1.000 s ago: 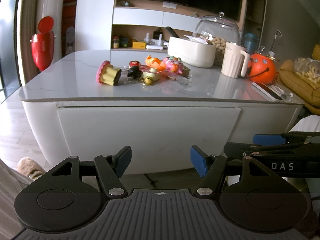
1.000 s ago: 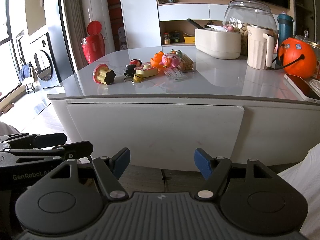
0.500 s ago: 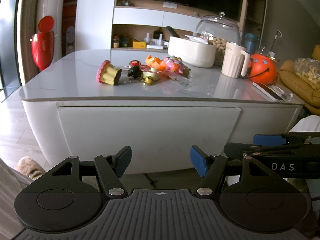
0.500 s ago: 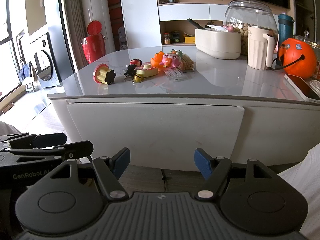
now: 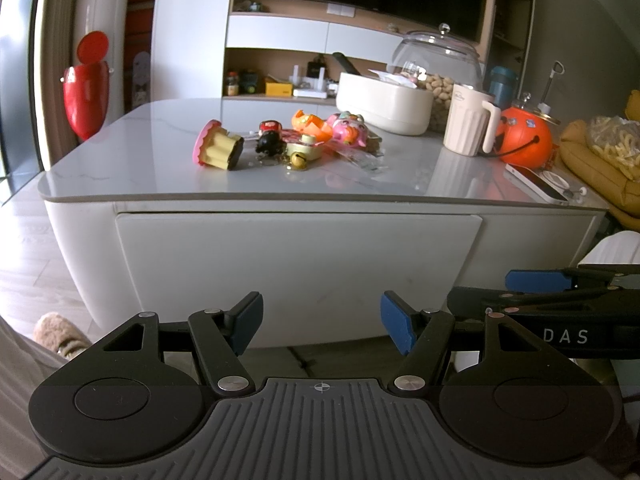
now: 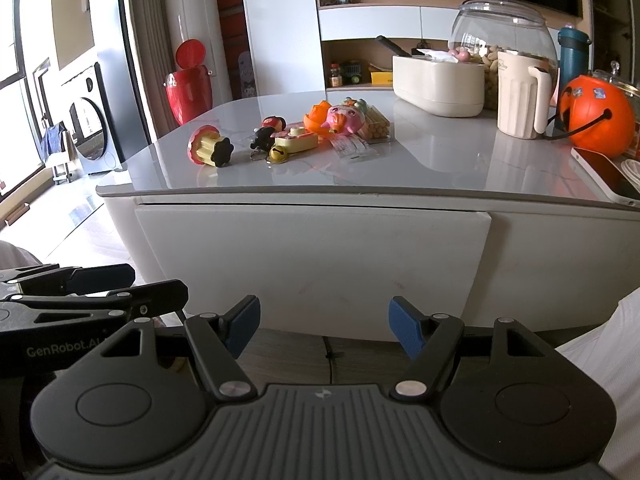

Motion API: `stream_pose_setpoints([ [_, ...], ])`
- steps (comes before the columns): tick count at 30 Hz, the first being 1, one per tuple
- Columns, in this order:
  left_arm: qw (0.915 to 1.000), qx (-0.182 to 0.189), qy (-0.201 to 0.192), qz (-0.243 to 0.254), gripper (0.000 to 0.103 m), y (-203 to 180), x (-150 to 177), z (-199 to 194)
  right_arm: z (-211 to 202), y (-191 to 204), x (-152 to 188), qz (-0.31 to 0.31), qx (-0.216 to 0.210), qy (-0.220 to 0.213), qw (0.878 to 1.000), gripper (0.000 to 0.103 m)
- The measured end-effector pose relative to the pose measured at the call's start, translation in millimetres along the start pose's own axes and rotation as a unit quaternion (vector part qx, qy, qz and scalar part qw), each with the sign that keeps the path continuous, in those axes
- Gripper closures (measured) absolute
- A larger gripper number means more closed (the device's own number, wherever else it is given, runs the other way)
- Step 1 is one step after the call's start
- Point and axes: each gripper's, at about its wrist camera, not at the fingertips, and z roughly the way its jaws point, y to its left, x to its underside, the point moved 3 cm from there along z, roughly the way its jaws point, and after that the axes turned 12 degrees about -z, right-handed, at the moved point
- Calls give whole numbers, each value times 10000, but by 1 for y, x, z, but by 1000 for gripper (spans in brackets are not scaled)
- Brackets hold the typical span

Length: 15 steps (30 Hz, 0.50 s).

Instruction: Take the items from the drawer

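Holding both grippers low in front of the table, you've got nothing in either one. The left gripper has its blue pads spread wide with just bare floor between them, and the right gripper is the same, gaping and empty. The drawer is a flat, matte white panel with rounded corners, sitting shut under the glossy grey marble-look top. It's straight ahead of both sets of jaws and a bit above them, well apart, no contact. Up on the top there's a heap of small plastic toys: a pink-and-yellow cupcake on its side, a little brass bell, and a pink pig thing. Further back are a ribbed cream jug and a shiny orange pumpkin bucket. Compared to a second ago, literally nothing has moved.
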Motion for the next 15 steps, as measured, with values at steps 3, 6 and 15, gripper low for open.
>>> stream_pose_setpoints([
  [3,10000,-1,0,0,33,0,0,0,0,1,0,-4,-2,0,10000,31],
  [6,10000,-5,-2,-3,33,0,0,0,0,1,0,-2,-2,2,10000,31],
  [15,10000,-16,-17,-17,33,-2,1,0,0,1,0,-4,-10,-8,10000,31],
])
